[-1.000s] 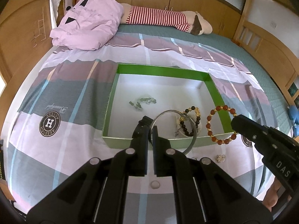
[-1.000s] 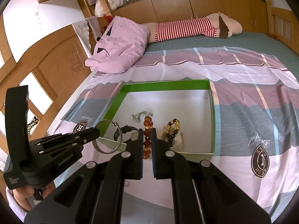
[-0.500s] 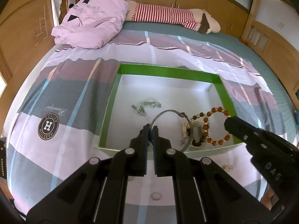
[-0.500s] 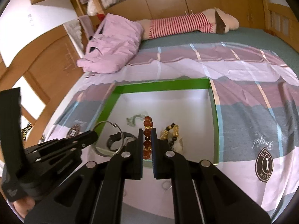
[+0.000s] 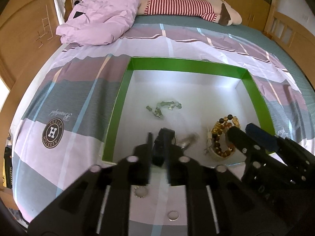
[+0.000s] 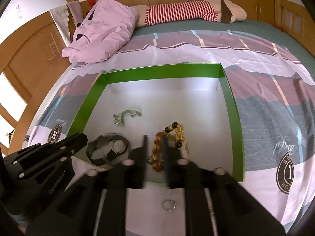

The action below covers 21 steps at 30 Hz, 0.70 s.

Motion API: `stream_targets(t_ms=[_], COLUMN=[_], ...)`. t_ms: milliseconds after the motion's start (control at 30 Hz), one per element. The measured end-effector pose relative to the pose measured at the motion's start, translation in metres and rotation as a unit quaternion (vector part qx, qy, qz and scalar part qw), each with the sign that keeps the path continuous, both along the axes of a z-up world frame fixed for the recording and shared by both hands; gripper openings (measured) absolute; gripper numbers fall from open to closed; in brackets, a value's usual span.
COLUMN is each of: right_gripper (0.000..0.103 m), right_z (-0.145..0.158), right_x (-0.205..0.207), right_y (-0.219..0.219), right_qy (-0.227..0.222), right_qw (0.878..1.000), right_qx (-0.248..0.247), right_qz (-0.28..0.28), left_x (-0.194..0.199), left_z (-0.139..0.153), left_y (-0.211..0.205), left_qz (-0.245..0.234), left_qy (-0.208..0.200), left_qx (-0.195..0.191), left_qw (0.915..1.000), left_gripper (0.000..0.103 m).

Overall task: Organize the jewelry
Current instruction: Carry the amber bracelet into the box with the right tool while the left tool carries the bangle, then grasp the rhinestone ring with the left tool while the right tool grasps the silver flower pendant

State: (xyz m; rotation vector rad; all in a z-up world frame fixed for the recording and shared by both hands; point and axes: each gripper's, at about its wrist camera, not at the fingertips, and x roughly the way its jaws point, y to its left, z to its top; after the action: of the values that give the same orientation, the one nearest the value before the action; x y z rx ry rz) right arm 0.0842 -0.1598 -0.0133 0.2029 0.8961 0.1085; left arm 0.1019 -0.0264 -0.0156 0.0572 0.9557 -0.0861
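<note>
A green-rimmed box point(image 5: 126, 90) with a white floor lies on the bed; it also shows in the right wrist view point(image 6: 234, 118). My left gripper point(image 5: 158, 137) is open over the box's near edge; the silver bangle point(image 5: 188, 141) lies blurred on the box floor just ahead, beside a black watch point(image 6: 107, 149). My right gripper point(image 6: 154, 139) is open, with the amber bead bracelet point(image 6: 157, 153) lying between its fingers on the floor. A dark and gold bracelet point(image 6: 177, 131) and a pale green bracelet point(image 6: 126, 115) lie in the box.
A ring point(image 6: 169, 204) lies on the sheet in front of the box, and a small round piece point(image 5: 140, 192) lies between my left fingers' bases. A pink duvet point(image 5: 98, 15) and striped plush point(image 5: 181, 5) lie at the bed's far end.
Both grippers opened. The bangle dropped from my left gripper into the box, and the amber bracelet dropped from my right gripper onto the box floor.
</note>
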Motion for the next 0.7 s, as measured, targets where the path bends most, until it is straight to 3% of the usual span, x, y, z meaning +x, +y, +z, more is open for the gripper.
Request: stream_targets(t_ms=[100,233,333,467,700], right_gripper=[0.038,0.038,0.039,0.039,0.039], right_z=[0.007,0.017,0.019,0.019,0.005], right_x=[-0.005,-0.018,-0.030,-0.043,-0.054], right_y=[-0.001,-0.008,-0.013,-0.009,-0.027], right_qy=[-0.012,-0.019,-0.001,0.013,0.073], right_qw=[1.000,1.000,0.999,0.999,0.996], right_qx=[0.004,0.019,0.036,0.015,-0.002], right_qz=[-0.002,0.000,0.011,0.036,0.046], left_x=[-0.006,-0.018,-0.032,-0.043,-0.048], left_z=[0.009,0.017,0.017,0.011,-0.011], left_y=[-0.001,0.000,0.006,0.019,0.039], left_qz=[-0.006,-0.013,-0.026,-0.052,-0.069], left_qy=[-0.010,-0.010,0.011,0.059,0.113], left_qx=[-0.005,-0.009,-0.022,-0.052,-0.052], left_qw=[0.9999,0.9998,0.9994,0.9956,0.9899], left_gripper=[0.016,0.026,0.026,0.034,0.037])
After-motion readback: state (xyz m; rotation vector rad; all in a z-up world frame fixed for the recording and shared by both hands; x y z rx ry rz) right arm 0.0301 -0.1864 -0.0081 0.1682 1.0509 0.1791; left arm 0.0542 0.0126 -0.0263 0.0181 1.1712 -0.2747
